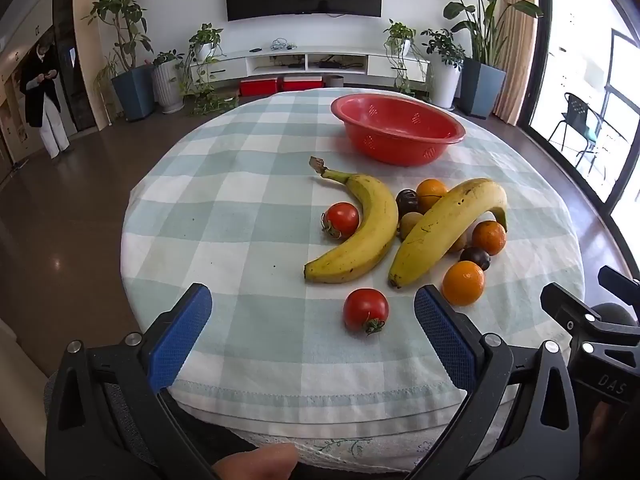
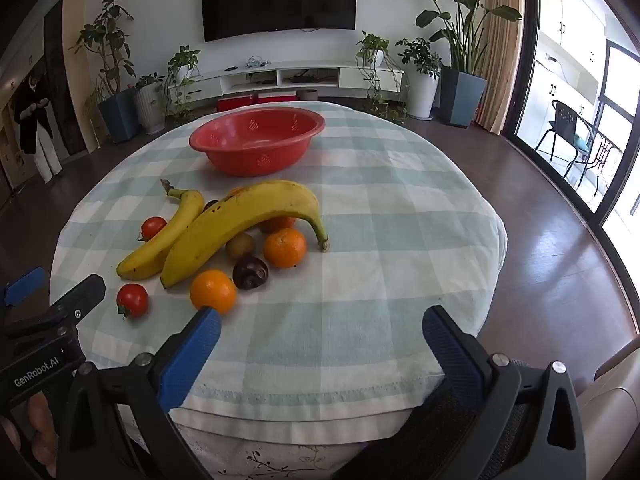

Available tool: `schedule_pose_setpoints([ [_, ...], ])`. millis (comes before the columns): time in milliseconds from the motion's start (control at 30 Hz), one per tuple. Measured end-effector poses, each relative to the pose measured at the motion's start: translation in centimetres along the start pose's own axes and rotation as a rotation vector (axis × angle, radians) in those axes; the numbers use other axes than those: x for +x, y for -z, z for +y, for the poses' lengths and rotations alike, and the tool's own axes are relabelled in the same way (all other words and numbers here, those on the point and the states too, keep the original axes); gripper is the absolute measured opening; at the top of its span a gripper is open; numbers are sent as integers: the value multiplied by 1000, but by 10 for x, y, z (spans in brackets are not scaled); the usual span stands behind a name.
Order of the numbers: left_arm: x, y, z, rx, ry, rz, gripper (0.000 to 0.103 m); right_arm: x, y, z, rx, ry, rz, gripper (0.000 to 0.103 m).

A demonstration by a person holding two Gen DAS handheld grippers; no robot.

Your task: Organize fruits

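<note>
While both tools gape empty | left tool (image 1: 312,308) best straddles the tomato (image 1: 366,310) nearest it | then carries it to the red basket (image 1: 400,136).

Both grippers tilt steeply downward, side by side. The left gripper (image 1: 312,308) stands with its blue pads (image 1: 178,336) spread wide — nothing between them. The right gripper (image 2: 320,330) likewise — jaws fully apart, empty.
</note>
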State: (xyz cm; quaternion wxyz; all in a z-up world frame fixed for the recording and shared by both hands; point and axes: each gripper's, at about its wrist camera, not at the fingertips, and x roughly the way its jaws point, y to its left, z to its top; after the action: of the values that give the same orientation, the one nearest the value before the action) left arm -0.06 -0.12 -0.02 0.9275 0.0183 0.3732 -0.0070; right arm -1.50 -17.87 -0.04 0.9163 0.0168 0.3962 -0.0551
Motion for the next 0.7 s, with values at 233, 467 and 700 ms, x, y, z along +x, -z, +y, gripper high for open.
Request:
schedule_pose_setpoints([
  [233, 5, -3, 5, -21, 33, 31, 103, 1, 0, 0, 1, 0, 4, 103],
  [467, 1, 0, 1, -18, 17, 19, 103, 1, 0, 1, 0, -1, 5, 103],
  [700, 1, 0, 1, -19, 19, 20, 103, 1, 0, 1, 1, -1, 6, 103],
])
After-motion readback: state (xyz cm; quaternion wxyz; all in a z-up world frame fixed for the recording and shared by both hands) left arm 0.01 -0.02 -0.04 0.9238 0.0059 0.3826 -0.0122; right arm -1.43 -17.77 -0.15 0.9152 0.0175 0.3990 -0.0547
